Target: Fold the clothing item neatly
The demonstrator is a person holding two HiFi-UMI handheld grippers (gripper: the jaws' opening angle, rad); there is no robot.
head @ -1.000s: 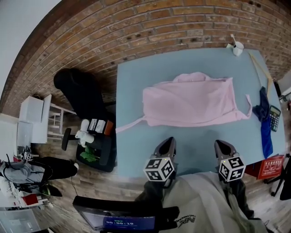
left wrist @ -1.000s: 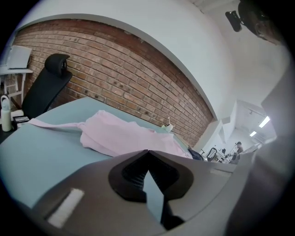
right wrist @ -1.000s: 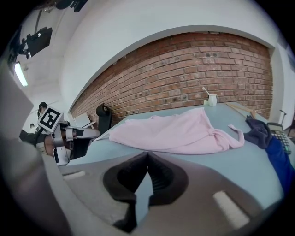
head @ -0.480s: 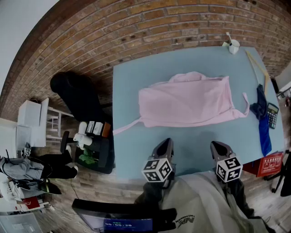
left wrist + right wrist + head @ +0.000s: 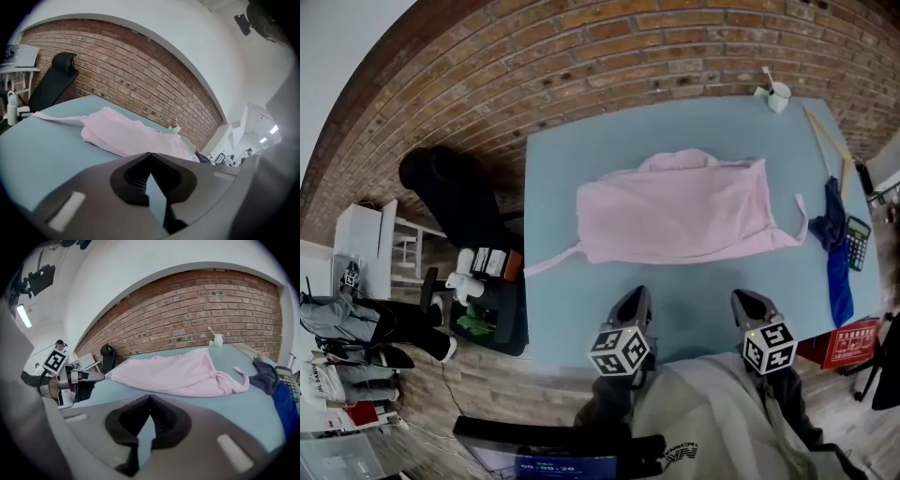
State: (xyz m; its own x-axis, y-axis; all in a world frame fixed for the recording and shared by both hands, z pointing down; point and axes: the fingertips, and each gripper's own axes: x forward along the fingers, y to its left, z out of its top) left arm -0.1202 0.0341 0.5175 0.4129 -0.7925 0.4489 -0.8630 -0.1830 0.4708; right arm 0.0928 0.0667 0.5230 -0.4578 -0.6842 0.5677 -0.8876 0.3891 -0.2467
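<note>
Both my tongs are clenched on nothing: my left gripper (image 5: 635,300) and right gripper (image 5: 748,302) hover side by side over the near edge of the blue table (image 5: 562,309), clear of the cloth. The pink garment (image 5: 675,208) lies spread mid-table at my twelve o'clock, one strap trailing toward eight o'clock. A white mug (image 5: 778,94) stands at one o'clock and a blue cloth (image 5: 839,281) lies at three.

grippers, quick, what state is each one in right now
Left gripper: closed, holding nothing.
Right gripper: closed, holding nothing.
</note>
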